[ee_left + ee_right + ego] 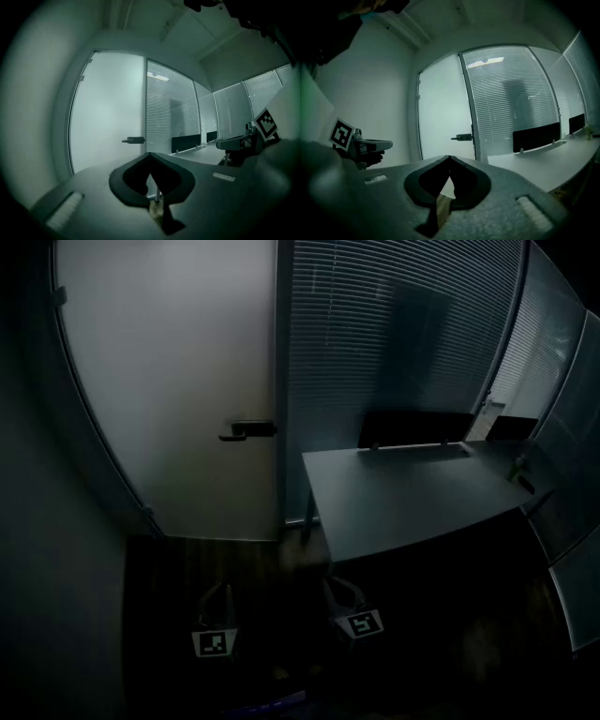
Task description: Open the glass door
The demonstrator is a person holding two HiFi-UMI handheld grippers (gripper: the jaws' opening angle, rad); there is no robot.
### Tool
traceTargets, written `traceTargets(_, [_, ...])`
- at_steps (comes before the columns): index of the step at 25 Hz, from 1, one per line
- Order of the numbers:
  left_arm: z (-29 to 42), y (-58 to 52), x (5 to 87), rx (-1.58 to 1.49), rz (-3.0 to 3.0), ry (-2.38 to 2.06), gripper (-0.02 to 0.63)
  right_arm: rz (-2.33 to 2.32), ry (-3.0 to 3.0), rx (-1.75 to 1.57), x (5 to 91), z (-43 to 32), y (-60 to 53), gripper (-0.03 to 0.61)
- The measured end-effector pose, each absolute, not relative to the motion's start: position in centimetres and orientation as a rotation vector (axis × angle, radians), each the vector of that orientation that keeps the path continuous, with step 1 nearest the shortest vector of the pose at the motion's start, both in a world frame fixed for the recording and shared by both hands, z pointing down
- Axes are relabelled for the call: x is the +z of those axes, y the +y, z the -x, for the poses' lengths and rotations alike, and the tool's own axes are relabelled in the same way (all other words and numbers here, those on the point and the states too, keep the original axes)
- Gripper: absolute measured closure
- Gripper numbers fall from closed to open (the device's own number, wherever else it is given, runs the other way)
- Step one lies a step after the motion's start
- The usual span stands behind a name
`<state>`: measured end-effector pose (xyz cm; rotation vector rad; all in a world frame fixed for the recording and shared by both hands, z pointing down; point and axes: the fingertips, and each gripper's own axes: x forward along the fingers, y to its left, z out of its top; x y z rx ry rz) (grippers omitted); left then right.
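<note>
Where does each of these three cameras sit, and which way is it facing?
Head view: on the person's head, looking steeply down at the glass door, its handle and a desk; left tongs and right tongs show below.
Left gripper view: on the left tongs, facing the door; its shut jaws show, right tongs at far right.
Right gripper view: on the right tongs, facing the door; its shut jaws show, left tongs at left.
Shared: all three see the door handle.
</note>
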<state>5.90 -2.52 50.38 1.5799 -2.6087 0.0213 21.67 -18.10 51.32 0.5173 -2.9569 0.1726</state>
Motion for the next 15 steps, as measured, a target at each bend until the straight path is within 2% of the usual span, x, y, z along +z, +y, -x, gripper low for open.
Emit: traceTargets(15, [-4.7,-0.5,49.7,0.089,-1.639,-2.641,0.611,-0.508,-2.979,0.177,50.9,-20.0,-15.6,0.577])
